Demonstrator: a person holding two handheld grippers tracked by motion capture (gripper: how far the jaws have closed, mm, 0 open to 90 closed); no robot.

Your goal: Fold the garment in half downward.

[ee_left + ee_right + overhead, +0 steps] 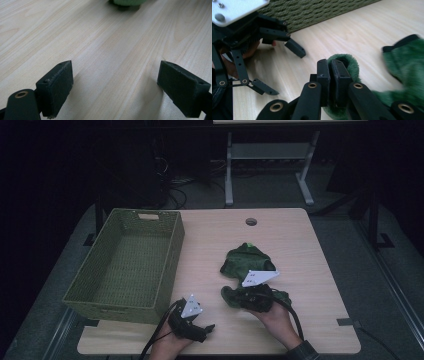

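Green cloth is the job here, fuzzy fabric lying right of centre on the table. We take it left to right.

Basket sits far left, woven, olive, nothing inside that we can see. We read it as the likely drop spot, though that is only our guess.

Left gripper rests low near the front edge, just right of the basket's near corner. Its own view has the jaws wide apart over bare wood with nothing between them, and a bit of green at the top edge, well ahead.

Right gripper is at the near end of the cloth. Jaws are all but closed, pinching a fuzzy fold between the pads. More cloth lies beyond, blurred in that view. Whether it is one piece or two, we cannot tell.

Handling: we judge it light, soft and limp, plush pile, not slippery, not fragile. It will sag and trail when lifted, so a pinch on one edge drags the rest along. Better hold is a bunched fold or the dark hem, deep in the pads. A second grip from the idle gripper on the far end would keep it from snagging on the basket rim.
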